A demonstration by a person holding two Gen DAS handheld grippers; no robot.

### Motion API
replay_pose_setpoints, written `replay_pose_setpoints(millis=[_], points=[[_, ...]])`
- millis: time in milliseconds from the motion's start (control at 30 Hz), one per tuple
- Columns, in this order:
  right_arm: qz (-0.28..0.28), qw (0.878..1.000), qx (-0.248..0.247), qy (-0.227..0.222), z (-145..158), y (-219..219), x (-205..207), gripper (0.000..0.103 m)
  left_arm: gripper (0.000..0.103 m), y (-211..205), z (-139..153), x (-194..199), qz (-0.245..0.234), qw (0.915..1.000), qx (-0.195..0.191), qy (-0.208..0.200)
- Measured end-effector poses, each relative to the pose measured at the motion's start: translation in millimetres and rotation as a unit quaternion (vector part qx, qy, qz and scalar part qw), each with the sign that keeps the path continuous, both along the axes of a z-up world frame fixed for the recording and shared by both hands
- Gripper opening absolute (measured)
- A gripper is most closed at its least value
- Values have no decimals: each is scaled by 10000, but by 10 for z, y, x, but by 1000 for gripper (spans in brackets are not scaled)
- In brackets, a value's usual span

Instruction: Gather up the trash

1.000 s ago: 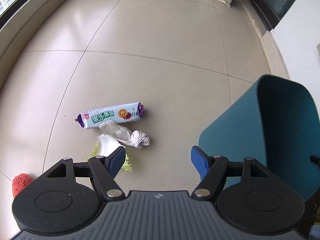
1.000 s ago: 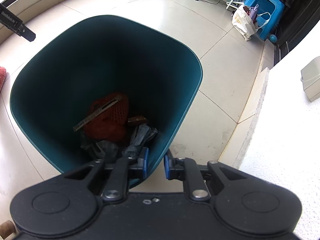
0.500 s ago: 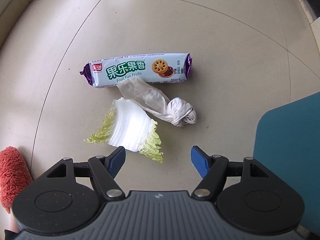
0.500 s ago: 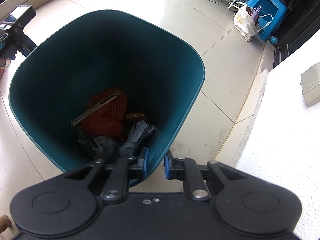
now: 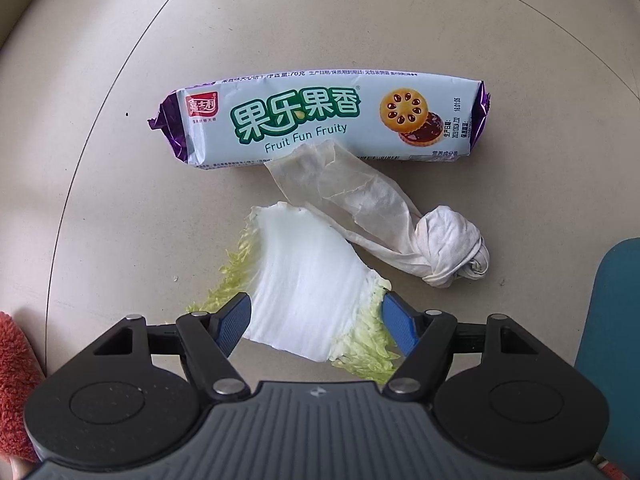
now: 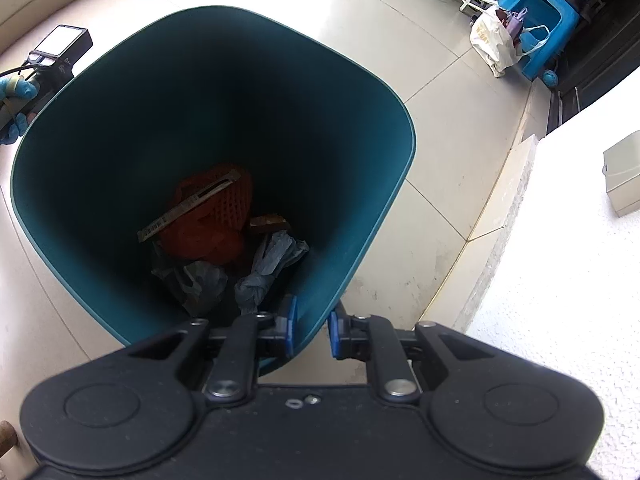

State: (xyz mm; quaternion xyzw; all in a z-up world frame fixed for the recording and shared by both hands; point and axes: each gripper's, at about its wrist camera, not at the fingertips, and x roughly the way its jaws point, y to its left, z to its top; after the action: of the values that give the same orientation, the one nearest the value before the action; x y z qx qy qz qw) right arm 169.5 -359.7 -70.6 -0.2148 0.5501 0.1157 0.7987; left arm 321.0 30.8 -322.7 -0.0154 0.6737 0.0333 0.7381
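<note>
In the left wrist view a cabbage leaf lies on the tiled floor. My left gripper is open, its fingers on either side of the leaf's near end. Beyond it lie a knotted white tissue and a biscuit packet. In the right wrist view my right gripper is shut on the near rim of the teal trash bin, one finger inside and one outside. The bin holds red netting and crumpled bags.
The bin's edge shows at the right of the left wrist view, a red fuzzy thing at the left. A white wall, a blue stool and a plastic bag stand right of the bin.
My left gripper has moved down and forward towards the floor, and its open fingers now straddle the cabbage leaf. The right gripper still holds the bin rim; the bin has shifted slightly.
</note>
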Motion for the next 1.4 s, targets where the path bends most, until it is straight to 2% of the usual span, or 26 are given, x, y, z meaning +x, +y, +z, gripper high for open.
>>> replay_pose_setpoints(millis=[233,467,800,867,1000,1067,1167,1400], points=[[-47,9999,-121,48,-14,13,36,16,72,-76,-126,18,-125,9999,113,16],[-65,9997,-233,60,-25,18,47,17,75,-41,-292,39,-29,9999,136,88],[-88,9995,-313,44,-35,43,46,17,75,163,-313,28,206,9997,-130,-20],[-86,9995,-312,40,-33,45,45,17,64,200,-289,22,183,9998,-37,-46],[-75,9995,-302,37,-26,44,40,17,50,303,-148,-52,349,9986,-363,-144],[-79,9995,-307,36,-26,44,40,17,36,344,-87,-72,439,9975,-518,-194],[-70,9994,-328,32,-20,53,41,17,24,359,10,-106,497,9970,-516,-305],[-58,9994,-329,14,-14,70,36,17,11,398,239,-139,533,9971,-210,-509]])
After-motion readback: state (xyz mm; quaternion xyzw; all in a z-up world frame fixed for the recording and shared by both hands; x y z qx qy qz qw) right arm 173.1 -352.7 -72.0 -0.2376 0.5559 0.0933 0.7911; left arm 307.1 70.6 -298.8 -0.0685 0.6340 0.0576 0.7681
